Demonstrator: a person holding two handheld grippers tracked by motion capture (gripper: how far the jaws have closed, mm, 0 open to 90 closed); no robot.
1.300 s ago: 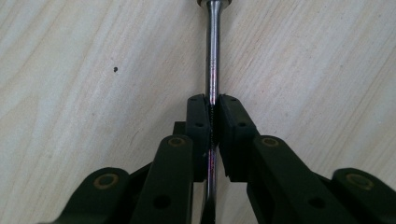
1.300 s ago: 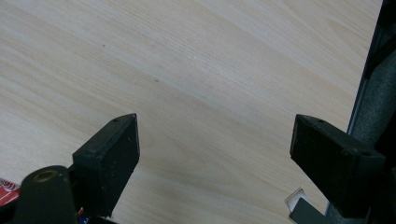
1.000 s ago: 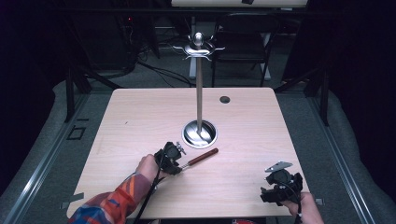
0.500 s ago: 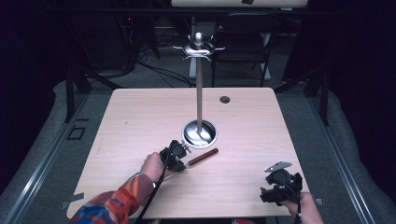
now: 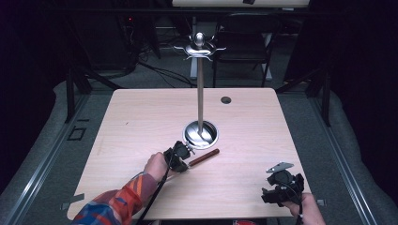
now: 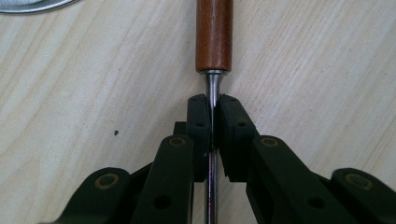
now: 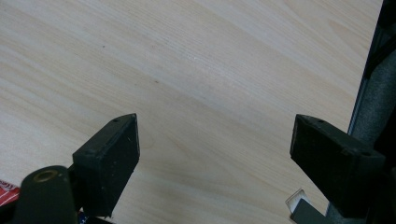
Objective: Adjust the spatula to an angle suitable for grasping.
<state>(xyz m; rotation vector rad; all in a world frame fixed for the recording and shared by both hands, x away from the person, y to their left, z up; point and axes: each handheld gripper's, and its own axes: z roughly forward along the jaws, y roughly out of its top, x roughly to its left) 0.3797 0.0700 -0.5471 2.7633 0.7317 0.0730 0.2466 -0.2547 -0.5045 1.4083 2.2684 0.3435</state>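
Lying on the light wooden table (image 5: 141, 122), just in front of the round chrome base (image 5: 201, 134) of a tall metal stand (image 5: 200, 84), is a utensil with a reddish-brown wooden handle (image 5: 204, 157) and a thin steel shank (image 6: 213, 88). The left gripper (image 5: 180, 157), held in a hand (image 5: 156, 165) with a bright orange, red and blue patterned sleeve (image 5: 115, 204), sits at the near end of that utensil. In the left gripper view its two black pads (image 6: 198, 123) press against the steel shank from both sides, just below where the wooden handle begins, so the gripper is pinching the shank. Its jaws have just been closing: a second ago in the high view they sat a little farther back from the utensil, and the hand has since edged slightly toward the stand's base, with the utensil itself lying at the same slant as before. The edge of the chrome base shows at the top left corner of the left gripper view. The right gripper (image 5: 281, 187) rests near the front right corner of the table, well apart from the utensil, in the same spot as a second ago. In the right gripper view its jaws stand spread wide over bare wood with nothing between them.
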